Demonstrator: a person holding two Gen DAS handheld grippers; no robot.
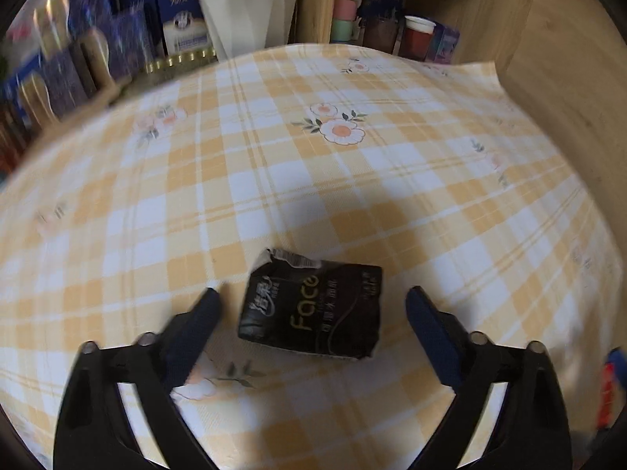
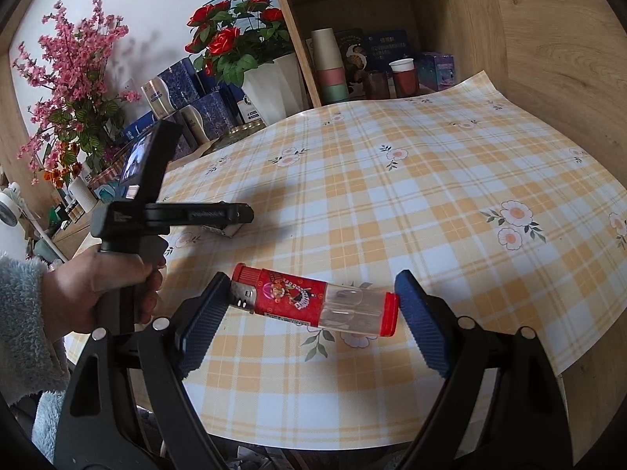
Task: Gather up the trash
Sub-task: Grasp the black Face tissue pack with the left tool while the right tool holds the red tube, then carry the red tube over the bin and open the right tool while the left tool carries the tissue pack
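Straddling the black pack (image 1: 311, 307), the left gripper (image 1: 313, 297) has its jaws wide apart with gaps on both sides, so no pad touches it; nothing is held. The pack lies flat on the checked cloth (image 1: 352, 180) at about 12 o'clock from the gripper, dead between the fingers (image 1: 196, 325). Its long axis runs roughly 12 to 6, tilted slightly toward 1, torn end pointing to 12. The jaws sit across the short side, which looks like the right line for a pinch.

In the right wrist view the right gripper (image 2: 313, 290) is also spread open around the lighter (image 2: 313, 301), which lies on the cloth near the front edge. Its long axis runs 9 to 3, metal head toward 9, red base toward 3. The right pad looks touching or just beside the base; cannot tell which. Left pad is just beside the head. The left hand (image 2: 102, 286) sits at 9 o'clock, its gripper over the pack, so each hand is nearest its own item.
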